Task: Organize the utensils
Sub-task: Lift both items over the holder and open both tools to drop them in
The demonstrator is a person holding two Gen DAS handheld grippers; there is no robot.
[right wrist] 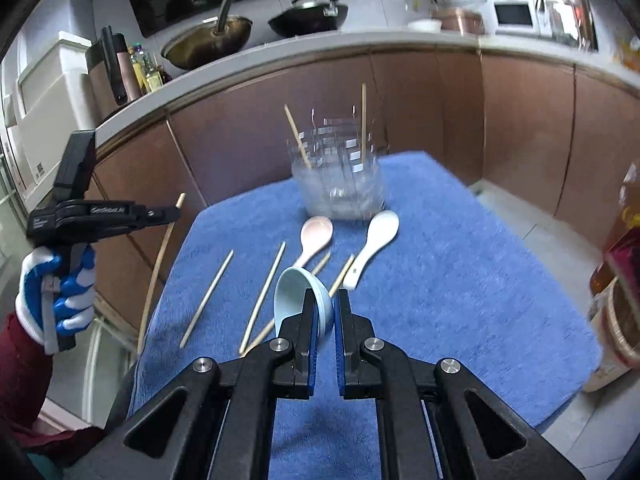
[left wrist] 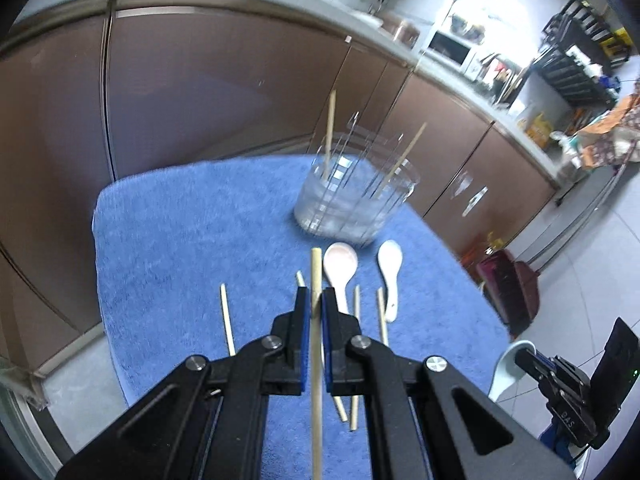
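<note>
- Table [right wrist: 460, 280] is covered with a blue towel and stands in front of brown cabinets [right wrist: 248, 128]; stove with pans [right wrist: 308, 16] on the counter behind.
- Clear holder [right wrist: 340, 176] stands at the far end of the towel, two chopsticks upright or leaning inside it; its outline is motion-blurred in both views.
- Left gripper [left wrist: 316, 300]: fingers nearly closed, clamped on a chopstick [left wrist: 317, 344] that runs straight along the gap and sticks out past the tips. In the right wrist view it is off the left edge of the table, held up in a blue-and-white gloved hand [right wrist: 56, 300], the stick hanging diagonally down from the fingers.
- Right gripper [right wrist: 324, 300]: fingers nearly closed, pinching a pale blue spoon [right wrist: 300, 300] by the handle, bowl up and tilted left, above the near half of the towel.
- Pink spoon [right wrist: 316, 236] and white spoon [right wrist: 376, 240] lie side by side just in front of the holder, bowls toward it, not touching each other.
- Loose chopsticks lie on the towel near the spoons: one alone at left [right wrist: 206, 298], one next to it [right wrist: 262, 298], and two more close to the spoon handles, partly hidden by the blue spoon.
</note>
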